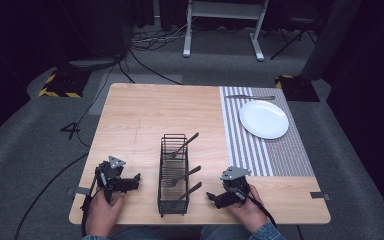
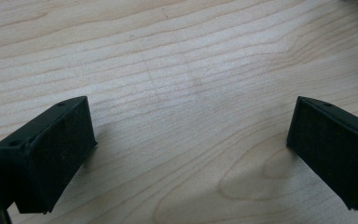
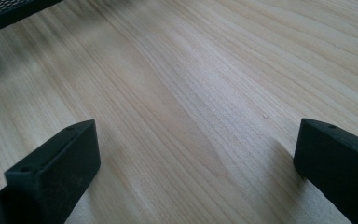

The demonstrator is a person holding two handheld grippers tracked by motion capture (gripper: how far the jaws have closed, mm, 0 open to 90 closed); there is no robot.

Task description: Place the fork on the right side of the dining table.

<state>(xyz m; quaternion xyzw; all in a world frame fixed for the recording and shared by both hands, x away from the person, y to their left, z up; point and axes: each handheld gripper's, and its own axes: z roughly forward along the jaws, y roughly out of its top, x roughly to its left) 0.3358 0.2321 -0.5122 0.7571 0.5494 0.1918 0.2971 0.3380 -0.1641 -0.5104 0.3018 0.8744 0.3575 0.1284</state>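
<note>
Overhead, no legible writing, pale wood table (image 1: 140, 120), striped placemat (image 1: 260, 150), grey carpet, left gripper (image 1: 130, 182) and right gripper (image 1: 214, 197) agape, holding nothing, flanking wire caddy (image 1: 173, 175) of forks (image 1: 185, 176).

free: bare table (image 1: 140, 120) left of rack, and between rack and placemat | obstacle: wire rack (image 1: 173, 175) with forks (image 1: 184, 176) between both tongs | far right: plate (image 1: 263, 119) on striped placemat (image 1: 290, 150)

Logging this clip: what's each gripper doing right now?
Left gripper: open, holding nothing, over bare table.
Right gripper: open, holding nothing.
</note>
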